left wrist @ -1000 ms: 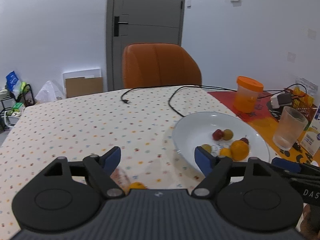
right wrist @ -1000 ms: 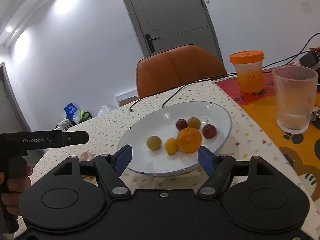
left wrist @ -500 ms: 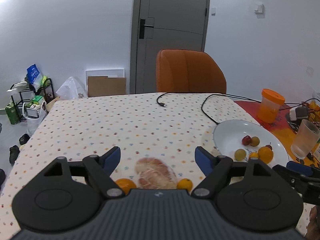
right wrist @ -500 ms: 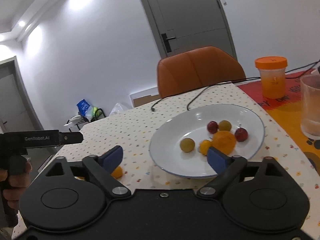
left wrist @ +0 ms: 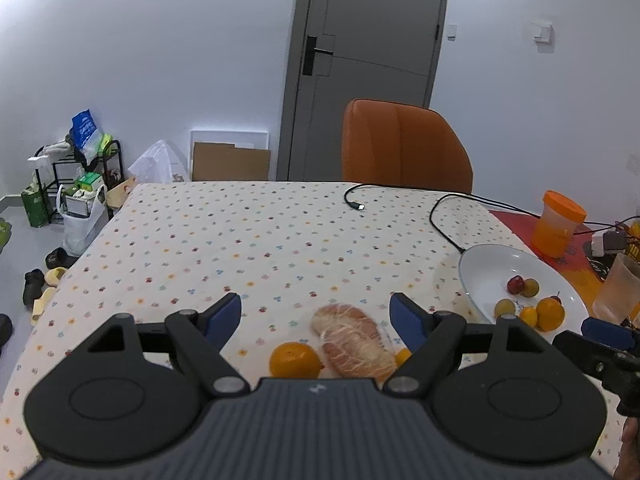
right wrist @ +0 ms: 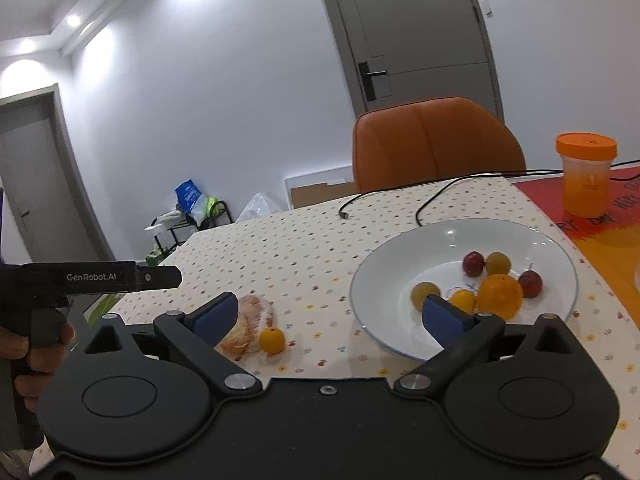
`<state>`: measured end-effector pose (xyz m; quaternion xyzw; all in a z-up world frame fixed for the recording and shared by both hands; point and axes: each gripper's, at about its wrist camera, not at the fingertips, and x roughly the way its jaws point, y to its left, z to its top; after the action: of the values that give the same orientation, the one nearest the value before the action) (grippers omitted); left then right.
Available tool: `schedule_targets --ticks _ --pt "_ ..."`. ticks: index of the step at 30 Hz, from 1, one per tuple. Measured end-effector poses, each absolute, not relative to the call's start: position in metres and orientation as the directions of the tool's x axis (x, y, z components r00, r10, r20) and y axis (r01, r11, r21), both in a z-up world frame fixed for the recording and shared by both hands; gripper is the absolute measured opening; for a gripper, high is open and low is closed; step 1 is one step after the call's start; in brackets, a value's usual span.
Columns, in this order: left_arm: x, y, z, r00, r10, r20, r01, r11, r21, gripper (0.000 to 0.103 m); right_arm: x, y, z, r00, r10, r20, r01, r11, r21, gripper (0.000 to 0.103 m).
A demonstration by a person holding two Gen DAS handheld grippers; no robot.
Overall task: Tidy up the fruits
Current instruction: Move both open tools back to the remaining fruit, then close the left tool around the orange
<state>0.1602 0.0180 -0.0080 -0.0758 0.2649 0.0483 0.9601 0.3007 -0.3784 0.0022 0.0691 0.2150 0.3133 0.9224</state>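
Observation:
A white plate (left wrist: 484, 264) (right wrist: 400, 256) on the dotted tablecloth holds several small fruits, among them an orange (right wrist: 500, 296) (left wrist: 550, 313). A peeled pomelo piece in clear wrap (left wrist: 354, 344) (right wrist: 248, 330) lies on the cloth to the plate's left. An orange (left wrist: 294, 360) sits at its left and a small kumquat (right wrist: 272, 340) (left wrist: 402, 356) at its right. My left gripper (left wrist: 316, 316) is open just above and behind the pomelo piece, holding nothing. My right gripper (right wrist: 330, 316) is open over the cloth between the kumquat and the plate's near rim.
An orange chair (left wrist: 404, 148) stands at the table's far side. A black cable (left wrist: 436, 216) lies behind the plate. An orange-lidded jar (right wrist: 586, 178) and a clear cup (left wrist: 614, 292) stand on the red mat at the right. A hand (right wrist: 44, 356) holds the left gripper's handle.
Both grippers have swung left, away from the plate. The pomelo piece, the orange and the kumquat have come into view between the left fingers. Both stayed open.

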Motion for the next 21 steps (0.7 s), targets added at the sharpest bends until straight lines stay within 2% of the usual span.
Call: schedule_targets --ticks 21 --pt "0.164 0.038 -0.042 0.832 0.039 -0.554 -0.168 0.968 -0.185 0.075 0.304 -0.343 -0.007 0.644 0.663 -0.382 -0.615 0.745 0.258 0.098"
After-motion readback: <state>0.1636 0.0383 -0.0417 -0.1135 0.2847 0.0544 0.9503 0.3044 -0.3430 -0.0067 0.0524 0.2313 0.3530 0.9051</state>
